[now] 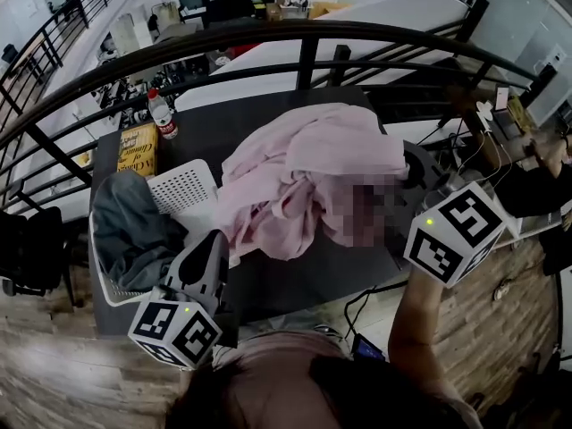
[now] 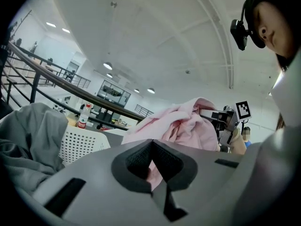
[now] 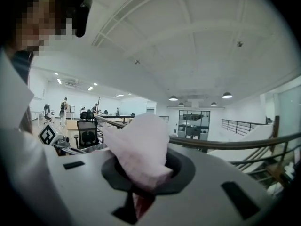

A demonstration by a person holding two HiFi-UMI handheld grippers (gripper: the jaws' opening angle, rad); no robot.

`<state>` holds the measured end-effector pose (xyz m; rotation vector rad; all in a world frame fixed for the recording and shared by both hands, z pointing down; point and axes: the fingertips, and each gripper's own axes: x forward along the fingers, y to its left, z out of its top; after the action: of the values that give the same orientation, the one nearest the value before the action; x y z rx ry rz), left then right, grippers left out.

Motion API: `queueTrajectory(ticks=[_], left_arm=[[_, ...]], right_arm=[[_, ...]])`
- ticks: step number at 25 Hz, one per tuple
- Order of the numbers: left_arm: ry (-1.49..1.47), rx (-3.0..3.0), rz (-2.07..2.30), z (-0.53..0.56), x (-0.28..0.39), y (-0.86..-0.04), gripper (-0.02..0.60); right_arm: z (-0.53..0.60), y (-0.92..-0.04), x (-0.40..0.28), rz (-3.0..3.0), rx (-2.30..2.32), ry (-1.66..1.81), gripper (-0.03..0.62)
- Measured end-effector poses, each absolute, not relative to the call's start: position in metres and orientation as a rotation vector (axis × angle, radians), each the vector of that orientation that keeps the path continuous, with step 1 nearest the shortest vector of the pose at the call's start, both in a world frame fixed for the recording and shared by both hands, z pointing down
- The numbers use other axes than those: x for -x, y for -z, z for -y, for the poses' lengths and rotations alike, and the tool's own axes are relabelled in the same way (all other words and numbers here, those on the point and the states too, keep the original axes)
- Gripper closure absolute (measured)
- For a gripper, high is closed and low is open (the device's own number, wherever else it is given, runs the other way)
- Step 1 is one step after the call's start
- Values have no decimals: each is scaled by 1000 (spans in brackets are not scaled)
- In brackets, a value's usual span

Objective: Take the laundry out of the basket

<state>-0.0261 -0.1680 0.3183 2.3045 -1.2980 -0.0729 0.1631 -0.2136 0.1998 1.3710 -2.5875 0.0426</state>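
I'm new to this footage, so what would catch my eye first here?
A big pink garment is bunched over the dark table in the middle, its edge pinched in the right gripper. At the left, a grey garment hangs out of a white perforated basket.

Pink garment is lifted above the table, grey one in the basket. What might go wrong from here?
1. The right hand-held gripper pinches only a small fold of the pink garment, so the cloth might slip free.
2. Its hanging folds lie close to the white basket and might drag or tip it.
3. The grey garment bulges over the basket's rim and could slide off the table edge.
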Motion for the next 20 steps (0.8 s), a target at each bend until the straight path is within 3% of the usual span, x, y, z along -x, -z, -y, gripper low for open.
queueTrajectory(ticks=[20], left_arm=[[-71,-2387,1104,185,-77,-332,584]], right_arm=[[225,-288,-300,2182,-1625,-223,528]])
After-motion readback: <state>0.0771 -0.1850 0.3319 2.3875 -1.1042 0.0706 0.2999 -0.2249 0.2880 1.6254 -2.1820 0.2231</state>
